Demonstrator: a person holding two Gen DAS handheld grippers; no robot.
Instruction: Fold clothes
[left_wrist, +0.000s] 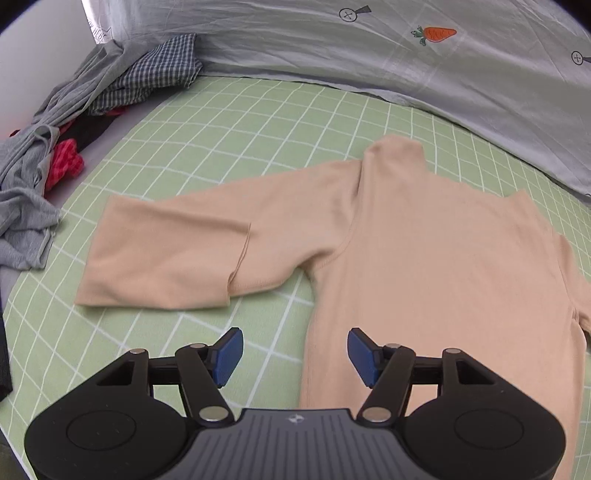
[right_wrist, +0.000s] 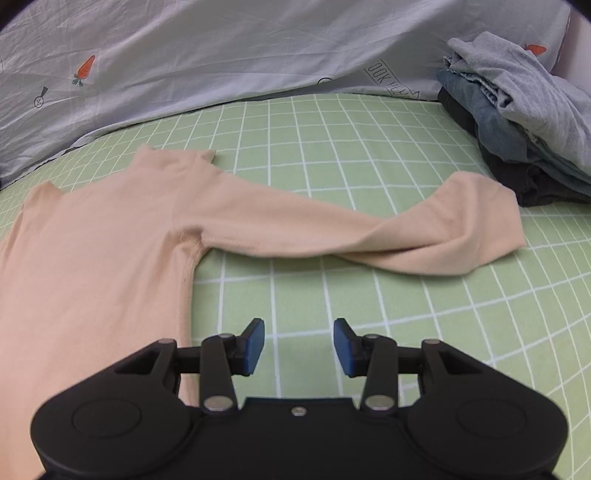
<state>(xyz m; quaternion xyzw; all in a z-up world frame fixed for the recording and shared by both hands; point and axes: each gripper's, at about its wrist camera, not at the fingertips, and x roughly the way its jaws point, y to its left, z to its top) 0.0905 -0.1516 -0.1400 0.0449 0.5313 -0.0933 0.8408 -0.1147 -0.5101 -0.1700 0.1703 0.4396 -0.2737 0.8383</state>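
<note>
A peach long-sleeved top lies flat on the green checked sheet, collar toward the far side. Its left sleeve is doubled back on itself. My left gripper hovers open above the top's left side edge, blue pads apart, nothing between them. In the right wrist view the same top fills the left, and its right sleeve stretches right with a twisted cuff end. My right gripper is open over bare sheet, just right of the top's side edge, holding nothing.
A heap of unfolded clothes, grey, checked and red, lies at the left. A stack of folded clothes stands at the far right. A grey quilt with carrot prints borders the far side.
</note>
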